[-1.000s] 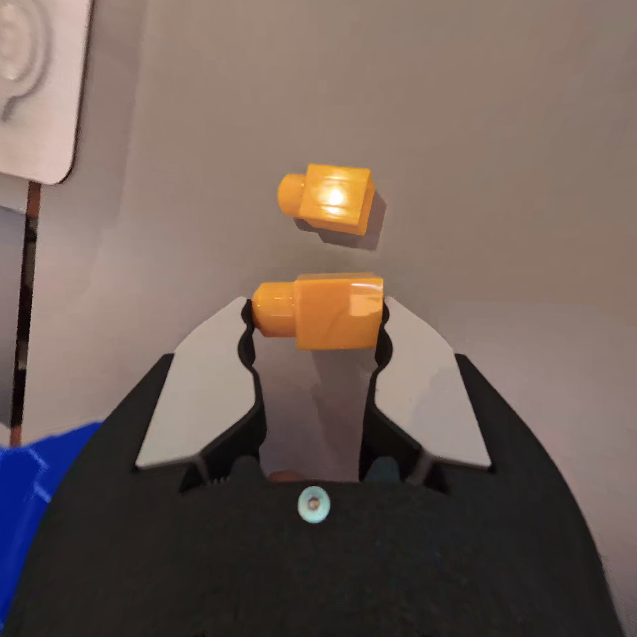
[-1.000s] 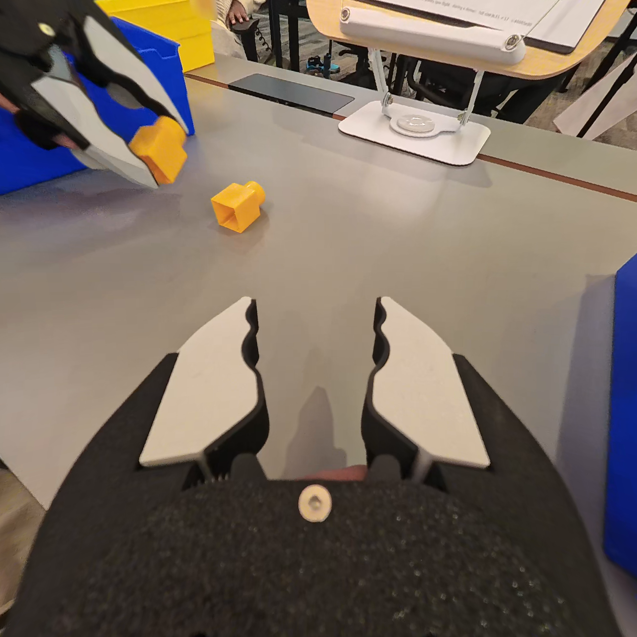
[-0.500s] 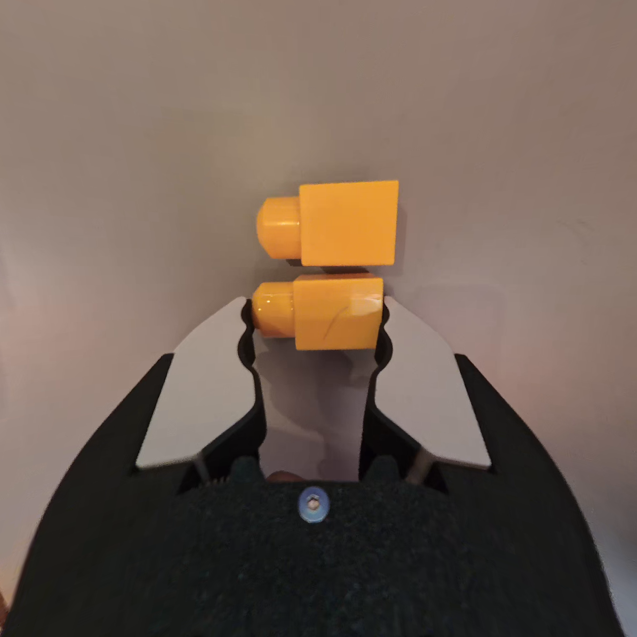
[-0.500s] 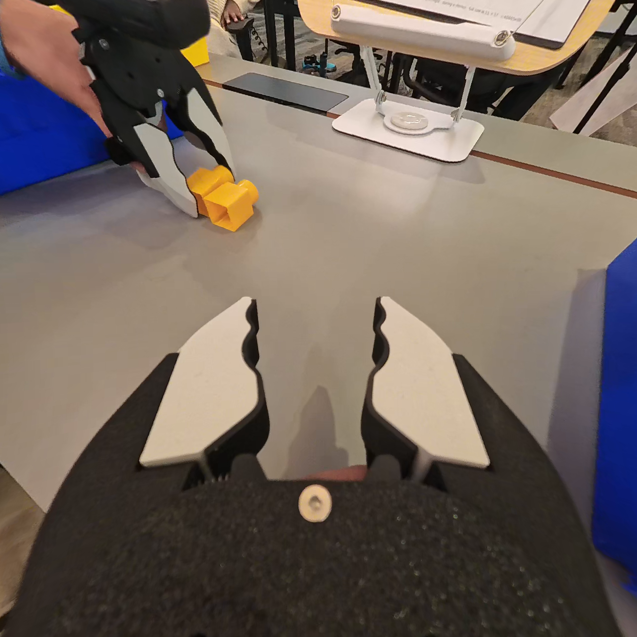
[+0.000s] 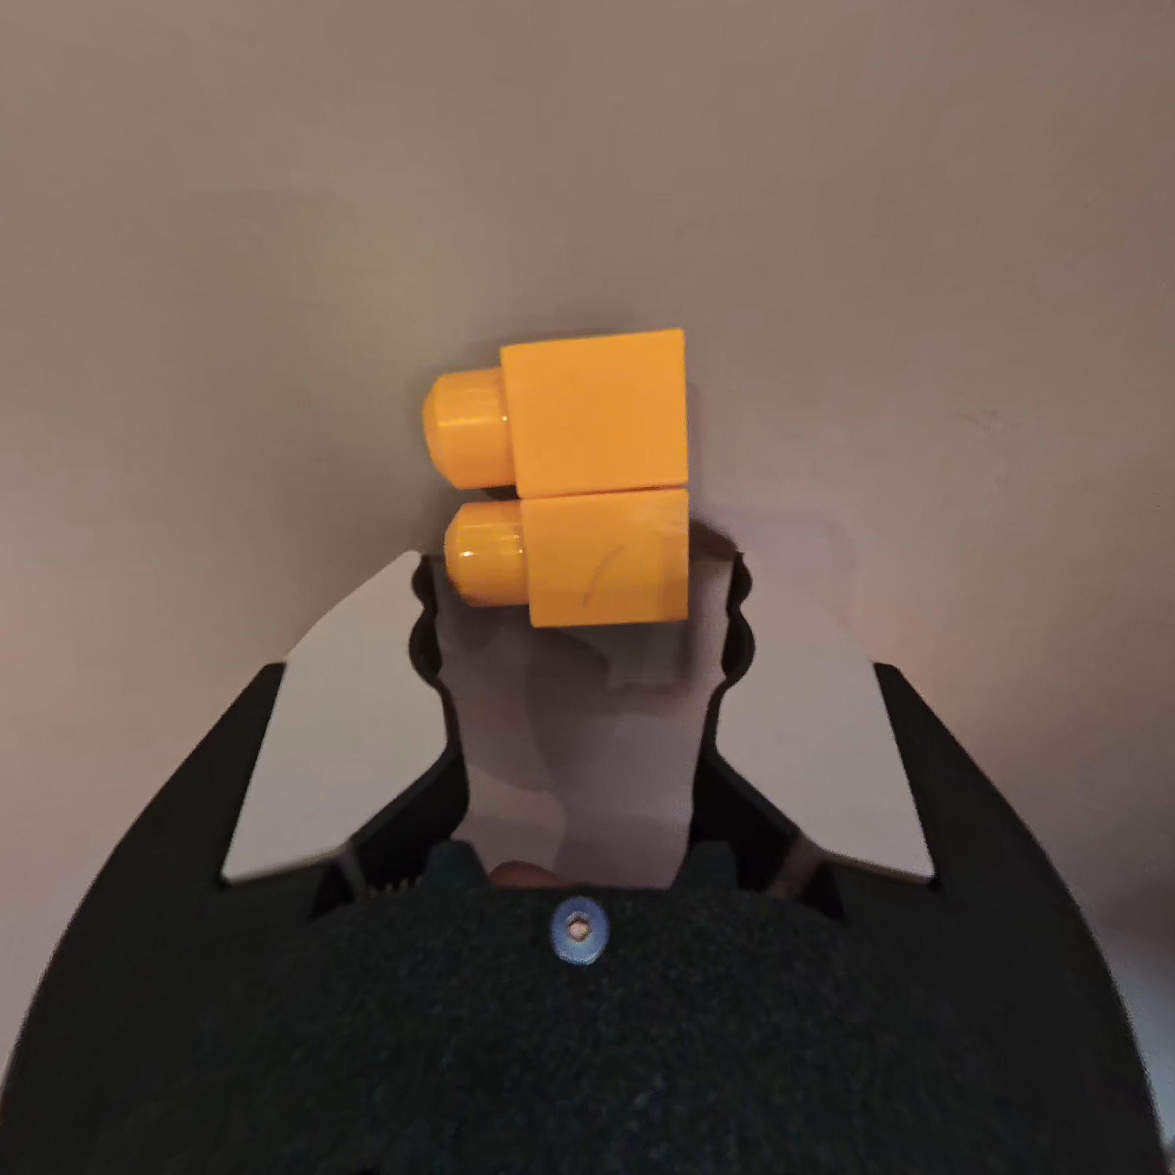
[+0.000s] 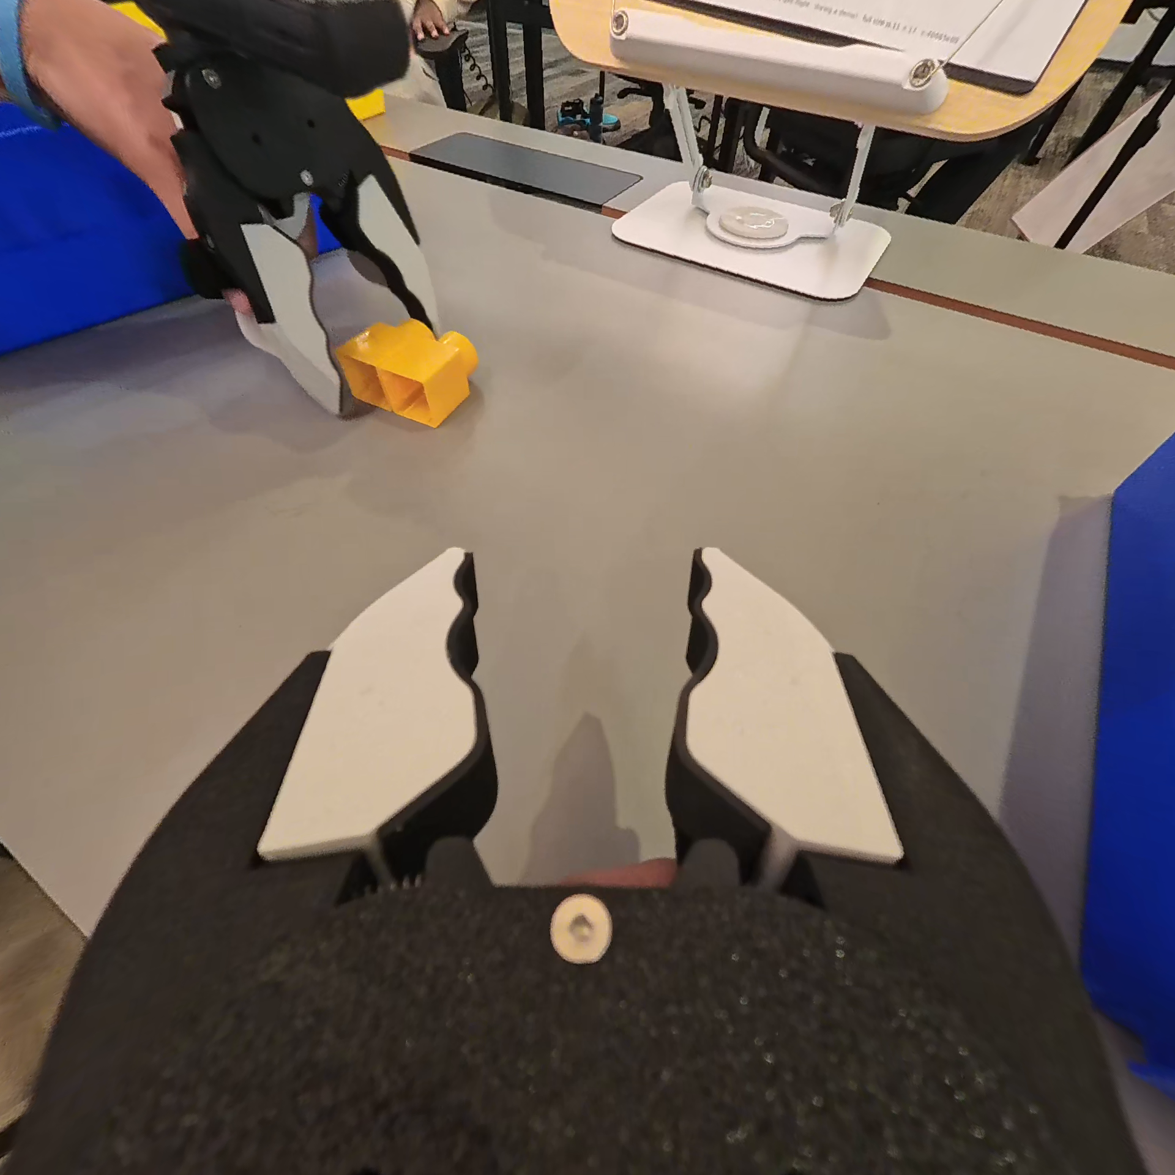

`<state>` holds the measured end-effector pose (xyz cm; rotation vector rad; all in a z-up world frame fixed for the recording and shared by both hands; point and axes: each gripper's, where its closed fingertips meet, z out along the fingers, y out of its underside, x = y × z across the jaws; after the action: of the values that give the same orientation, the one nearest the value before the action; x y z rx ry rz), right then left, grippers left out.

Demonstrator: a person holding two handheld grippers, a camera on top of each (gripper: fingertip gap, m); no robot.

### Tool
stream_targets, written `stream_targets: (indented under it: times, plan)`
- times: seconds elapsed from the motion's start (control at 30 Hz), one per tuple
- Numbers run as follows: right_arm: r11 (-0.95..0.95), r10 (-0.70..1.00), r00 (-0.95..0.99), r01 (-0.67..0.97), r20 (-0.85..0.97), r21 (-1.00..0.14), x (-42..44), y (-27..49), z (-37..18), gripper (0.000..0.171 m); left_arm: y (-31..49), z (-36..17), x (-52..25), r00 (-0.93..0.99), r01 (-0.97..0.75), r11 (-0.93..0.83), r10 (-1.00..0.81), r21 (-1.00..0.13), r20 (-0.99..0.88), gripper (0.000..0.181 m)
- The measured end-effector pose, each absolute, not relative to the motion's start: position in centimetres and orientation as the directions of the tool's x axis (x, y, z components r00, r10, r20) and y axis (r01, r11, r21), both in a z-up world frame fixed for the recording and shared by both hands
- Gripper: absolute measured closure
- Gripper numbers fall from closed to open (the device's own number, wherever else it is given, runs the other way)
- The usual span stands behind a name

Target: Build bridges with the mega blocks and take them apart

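The grey worktop (image 6: 636, 445) was mostly bare, with blue bins (image 6: 76, 241) at the edges. My right hand-held gripper (image 6: 582, 566) hovered spread and empty, probably just waiting its turn. My left hand-held gripper (image 5: 575, 559) had its jaws spread around the nearer orange block (image 5: 604, 559), not pinching it. That one lay on its side touching the second orange block (image 5: 597, 413), studs pointing the same way, I guess lined up as bridge supports.

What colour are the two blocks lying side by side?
Both blocks are orange-yellow, clearest in the left wrist view.
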<state>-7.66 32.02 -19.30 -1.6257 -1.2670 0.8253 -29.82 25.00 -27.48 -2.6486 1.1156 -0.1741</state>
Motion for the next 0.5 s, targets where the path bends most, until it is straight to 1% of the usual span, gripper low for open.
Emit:
stream_targets:
  times: [0.03, 0.1, 0.17, 0.23, 0.3, 0.33, 0.37, 0.4, 0.5]
  plan:
    - [-0.082, 0.967, 0.254, 0.376, 0.017, -0.923, -7.7, 32.0, -19.3, 0.107, 24.9, -27.2, -29.9, 0.706, -0.676, -0.676, -0.708, -0.293, 0.003, 0.088]
    - [-0.084, 0.968, 0.251, 0.378, 0.015, -0.922, -7.8, 31.9, -19.4, 0.107, 24.5, -26.2, -29.9, 0.721, -0.660, -0.685, -0.693, -0.309, -0.003, 0.085]
    - [-0.082, 0.969, 0.247, 0.370, 0.012, -0.925, -7.8, 31.8, -19.2, 0.107, 24.0, -24.2, -29.7, 0.745, -0.627, -0.684, -0.666, -0.374, -0.032, 0.085]
    - [-0.077, 0.969, 0.247, 0.358, 0.015, -0.931, -7.9, 31.7, -18.9, 0.107, 23.8, -21.6, -29.9, 0.797, -0.569, -0.678, -0.594, -0.465, -0.108, 0.087]
    - [-0.075, 0.968, 0.250, 0.350, 0.016, -0.934, -7.9, 31.7, -18.8, 0.107, 23.5, -18.6, -30.4, 0.867, -0.483, -0.655, -0.448, -0.581, -0.216, 0.091]
    - [-0.077, 0.968, 0.252, 0.349, 0.015, -0.934, -8.0, 31.7, -18.8, 0.107, 22.9, -17.2, -30.4, 0.896, -0.436, -0.628, -0.369, -0.644, -0.247, 0.088]
    - [-0.078, 0.967, 0.253, 0.349, 0.014, -0.934, -8.0, 31.8, -18.8, 0.107, 22.1, -15.8, -29.9, 0.917, -0.392, -0.576, -0.302, -0.717, -0.259, 0.087]
    - [-0.079, 0.967, 0.254, 0.348, 0.013, -0.934, -8.0, 31.8, -18.9, 0.107, 21.2, -14.5, -29.9, 0.940, -0.341, -0.520, -0.191, -0.783, -0.282, 0.090]
    - [-0.079, 0.967, 0.254, 0.354, 0.014, -0.932, -8.2, 31.8, -19.1, 0.107, 17.3, -12.4, -29.3, 0.956, -0.219, -0.365, 0.106, -0.905, -0.274, 0.086]
